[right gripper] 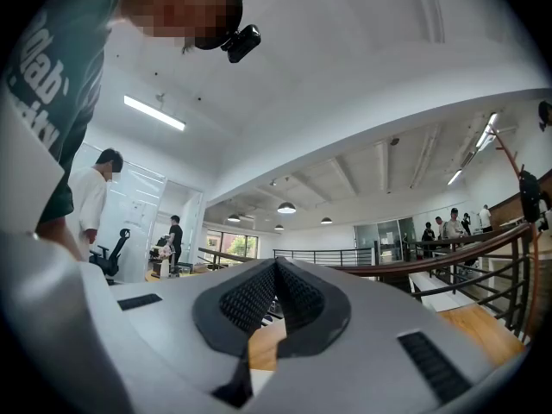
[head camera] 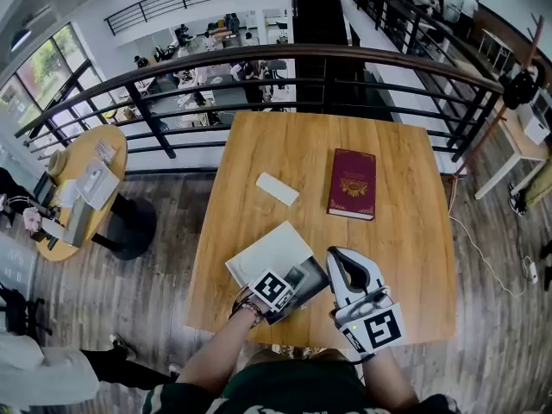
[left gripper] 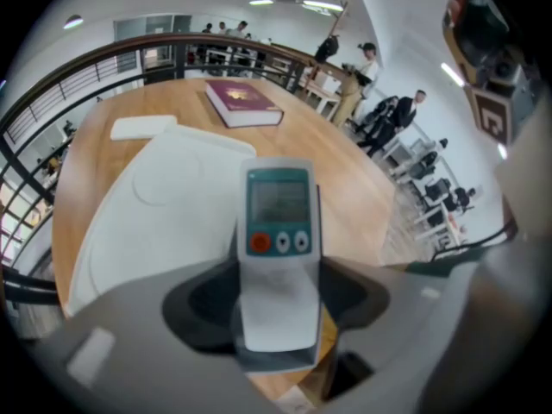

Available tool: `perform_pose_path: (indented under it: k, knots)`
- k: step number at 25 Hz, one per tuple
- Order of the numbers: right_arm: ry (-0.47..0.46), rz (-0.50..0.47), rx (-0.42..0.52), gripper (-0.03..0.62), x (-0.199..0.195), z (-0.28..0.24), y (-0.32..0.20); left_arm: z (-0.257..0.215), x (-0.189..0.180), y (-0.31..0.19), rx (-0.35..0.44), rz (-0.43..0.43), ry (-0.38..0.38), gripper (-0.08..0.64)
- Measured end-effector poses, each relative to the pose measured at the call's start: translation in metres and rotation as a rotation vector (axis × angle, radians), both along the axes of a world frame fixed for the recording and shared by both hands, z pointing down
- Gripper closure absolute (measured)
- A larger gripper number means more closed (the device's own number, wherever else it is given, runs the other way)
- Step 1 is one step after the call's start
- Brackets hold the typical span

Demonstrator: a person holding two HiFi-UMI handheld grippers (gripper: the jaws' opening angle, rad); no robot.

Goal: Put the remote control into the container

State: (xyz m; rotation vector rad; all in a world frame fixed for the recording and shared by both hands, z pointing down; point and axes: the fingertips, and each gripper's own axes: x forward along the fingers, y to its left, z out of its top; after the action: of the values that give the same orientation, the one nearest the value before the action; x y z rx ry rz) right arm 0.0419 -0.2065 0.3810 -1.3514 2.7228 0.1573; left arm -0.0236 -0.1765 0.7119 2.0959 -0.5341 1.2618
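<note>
Beside black railing (head camera: 285, 53), wooden table (head camera: 405, 231)

Left tool (left gripper: 278, 296) and right tool (right gripper: 276, 270): light grey moulded shells with black jaw pads, the right tool's pads mesh-textured. Each carries a marker cube (head camera: 272, 290), black squares on white. Person wears a dark green T-shirt (head camera: 285, 395) with white lettering, a bracelet (head camera: 249, 309) on the left wrist and a black head camera (right gripper: 244, 41).

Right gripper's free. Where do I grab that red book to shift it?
Probably the red book's near short edge, coming in low from your side: it lies flat and closed, too wide to span, so the right gripper's fingers pinch its thickness.
</note>
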Motion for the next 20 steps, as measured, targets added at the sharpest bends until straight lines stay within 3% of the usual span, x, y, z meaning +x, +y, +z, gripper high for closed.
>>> perform_pose_path:
  k: [7, 20]
  knots:
    - [0.001, 0.008, -0.006, 0.577, 0.005, 0.003, -0.001, 0.017, 0.003, 0.007, -0.047, 0.017, -0.004, 0.279]
    - [0.026, 0.010, -0.013, 0.577, 0.006, 0.007, 0.002, 0.033, 0.013, 0.013, -0.041, 0.082, -0.087, 0.278]
